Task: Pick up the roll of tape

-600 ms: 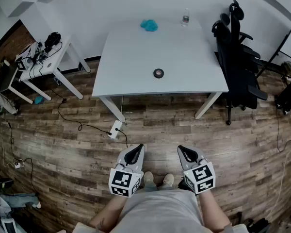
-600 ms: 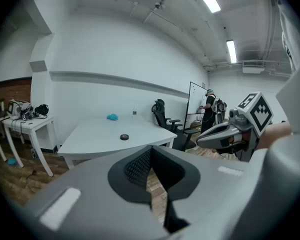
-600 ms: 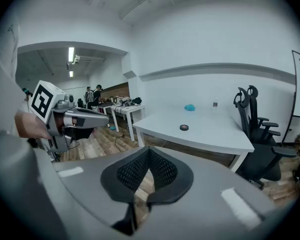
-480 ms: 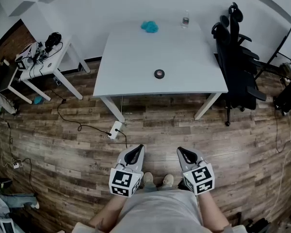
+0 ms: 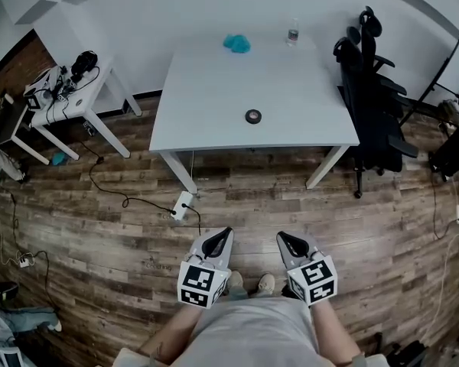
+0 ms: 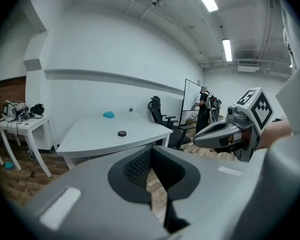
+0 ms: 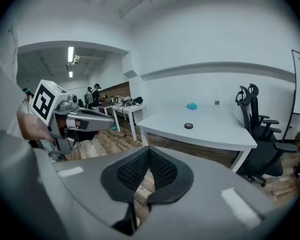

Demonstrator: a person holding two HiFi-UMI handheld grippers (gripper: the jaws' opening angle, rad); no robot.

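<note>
A small black roll of tape [image 5: 253, 116] lies near the front middle of the white table [image 5: 214, 105]; it also shows as the dark roll of tape [image 6: 122, 133] in the left gripper view and the roll of tape [image 7: 189, 126] in the right gripper view. My left gripper [image 5: 225, 233] and right gripper [image 5: 281, 238] are held close to my body over the wooden floor, well short of the table. Both are shut with nothing between the jaws, which meet at the tips in each gripper view.
A blue cloth [image 5: 236, 43] and a water bottle [image 5: 292, 31] sit at the table's far edge. A black office chair [image 5: 373, 90] stands to its right, a small cluttered white desk [image 5: 69, 98] to its left. A power strip [image 5: 182, 203] and cable lie on the floor.
The left gripper has shifted slightly to the right. The view has crept a little toward the table. Both grippers stay shut.
</note>
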